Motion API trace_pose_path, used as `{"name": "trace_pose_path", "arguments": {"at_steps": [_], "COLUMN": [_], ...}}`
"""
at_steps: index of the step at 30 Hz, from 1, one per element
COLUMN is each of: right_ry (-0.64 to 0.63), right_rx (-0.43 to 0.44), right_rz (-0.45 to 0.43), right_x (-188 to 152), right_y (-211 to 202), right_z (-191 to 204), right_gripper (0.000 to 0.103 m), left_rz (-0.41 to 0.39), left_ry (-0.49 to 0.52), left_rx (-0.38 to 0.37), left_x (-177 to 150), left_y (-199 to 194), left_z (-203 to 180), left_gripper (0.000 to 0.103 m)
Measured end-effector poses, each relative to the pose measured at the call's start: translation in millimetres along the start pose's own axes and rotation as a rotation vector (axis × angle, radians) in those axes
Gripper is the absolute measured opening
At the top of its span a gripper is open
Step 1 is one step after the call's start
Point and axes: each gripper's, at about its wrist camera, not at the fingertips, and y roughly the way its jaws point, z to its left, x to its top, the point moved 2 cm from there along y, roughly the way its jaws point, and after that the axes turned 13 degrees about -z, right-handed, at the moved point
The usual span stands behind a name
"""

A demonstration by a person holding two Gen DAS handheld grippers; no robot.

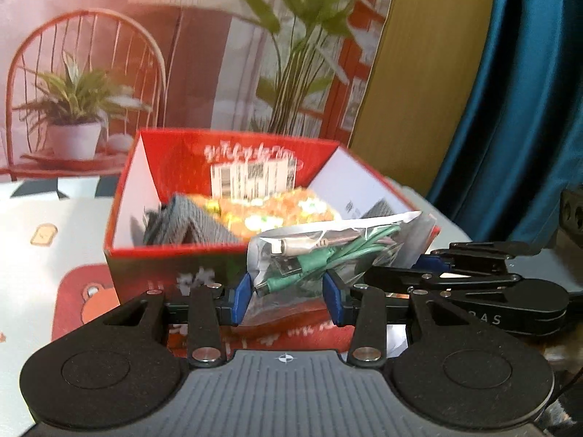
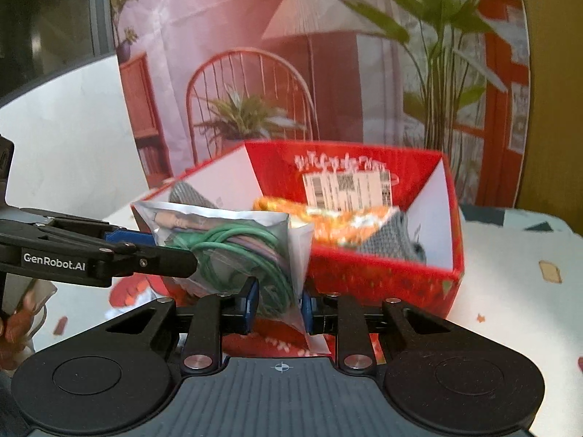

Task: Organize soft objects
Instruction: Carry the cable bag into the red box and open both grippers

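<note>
Both the left gripper [image 1: 288,296] and the right gripper [image 2: 280,306] are clamped on a clear plastic bag of coiled green cable [image 1: 320,255], held just at six o'clock of the open red cardboard box [image 1: 153,255], which holds grey knitted fabric [image 1: 189,222] and an orange patterned packet [image 1: 269,211].

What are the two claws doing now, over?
Left gripper and right gripper both shut on cable bag. Bag held just before red box, not inside. Nothing blocking.
</note>
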Motion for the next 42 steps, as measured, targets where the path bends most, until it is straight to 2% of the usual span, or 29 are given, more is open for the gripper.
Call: {"name": "trace_pose_path", "arguments": {"at_steps": [10, 22, 31, 42], "right_ry": [-0.033, -0.042, -0.051, 0.02], "right_rx": [0.021, 0.027, 0.016, -0.008], "right_rz": [-0.062, -0.097, -0.054, 0.077], "right_x": [39, 87, 102, 86], "right_y": [-12, 1, 34, 82], "right_z": [8, -1, -13, -34], "right_gripper": [0.022, 0.022, 0.022, 0.022], "left_rz": [-0.083, -0.122, -0.073, 0.066], "left_ry": [0.028, 0.026, -0.01, -0.008], "left_rx": [0.013, 0.018, 0.036, 0.066], "left_x": [40, 79, 85, 73], "left_y": [-22, -10, 23, 71], "left_z": [-14, -11, 4, 21], "left_gripper": [0.045, 0.045, 0.045, 0.045]}}
